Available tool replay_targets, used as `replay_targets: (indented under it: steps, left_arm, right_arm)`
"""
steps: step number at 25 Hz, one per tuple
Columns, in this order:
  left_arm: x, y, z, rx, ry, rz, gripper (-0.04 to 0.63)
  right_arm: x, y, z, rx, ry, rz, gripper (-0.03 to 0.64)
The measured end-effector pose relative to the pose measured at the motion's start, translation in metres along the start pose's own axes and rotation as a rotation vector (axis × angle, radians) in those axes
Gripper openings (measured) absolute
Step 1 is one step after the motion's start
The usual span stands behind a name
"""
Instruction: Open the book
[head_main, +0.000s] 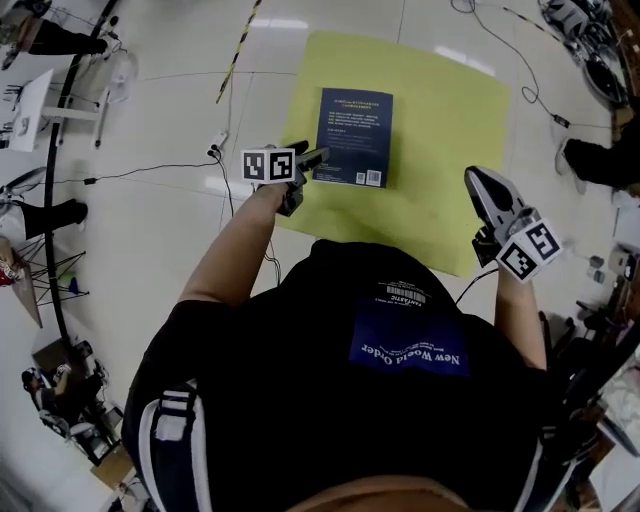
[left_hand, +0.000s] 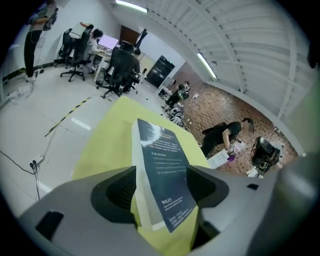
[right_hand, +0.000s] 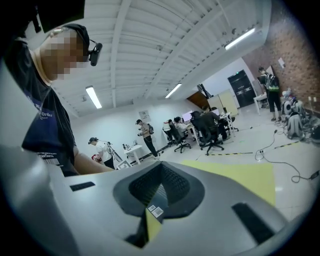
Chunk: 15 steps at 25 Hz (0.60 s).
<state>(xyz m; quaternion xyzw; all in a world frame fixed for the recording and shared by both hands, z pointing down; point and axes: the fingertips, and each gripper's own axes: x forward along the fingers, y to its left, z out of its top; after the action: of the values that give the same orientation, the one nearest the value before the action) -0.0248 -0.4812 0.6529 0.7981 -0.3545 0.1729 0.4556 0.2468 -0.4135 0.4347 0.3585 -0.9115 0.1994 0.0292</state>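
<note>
Holding left gripper (head_main: 310, 153), jaws spread wide and empty, just short of book (head_main: 354, 135), long axis straight ahead; right gripper (head_main: 480, 185) pinched closed, farther off.

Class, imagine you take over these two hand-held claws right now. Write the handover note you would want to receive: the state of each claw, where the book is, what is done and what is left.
Left claw: open wide at the book's near left corner. The corner sits between the jaws but is not pinched.
Right claw: shut and empty, held off to the right above the mat's edge, clear of the book.
Book: lies flat and closed on the yellow mat on the floor, barcode side up.
Done: the left claw is lined up on the book.
Left: probably grip the cover and swing it open, with the right claw free to steady the book.
</note>
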Motion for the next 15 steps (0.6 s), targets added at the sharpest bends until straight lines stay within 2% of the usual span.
replay_targets:
  steps: [4,9,13,15]
  left_arm:
    - [0.020,0.002,-0.005,-0.004,0.054,-0.019,0.299]
    - [0.025,0.003,-0.006,-0.040,0.041,-0.054,0.302]
    - [0.012,-0.009,0.004,-0.106,-0.009,-0.167,0.302]
    - [0.005,-0.016,0.014,-0.182,-0.062,-0.261,0.302]
  right_arm:
    - [0.002,-0.002,-0.015,0.032,0.010,-0.024,-0.014]
    - [0.006,-0.003,-0.029,0.066,0.023,-0.039,-0.014]
    - [0.012,-0.002,-0.030,0.080,0.023,-0.037,-0.014]
    - [0.015,0.000,-0.029,0.080,0.025,-0.030,-0.014]
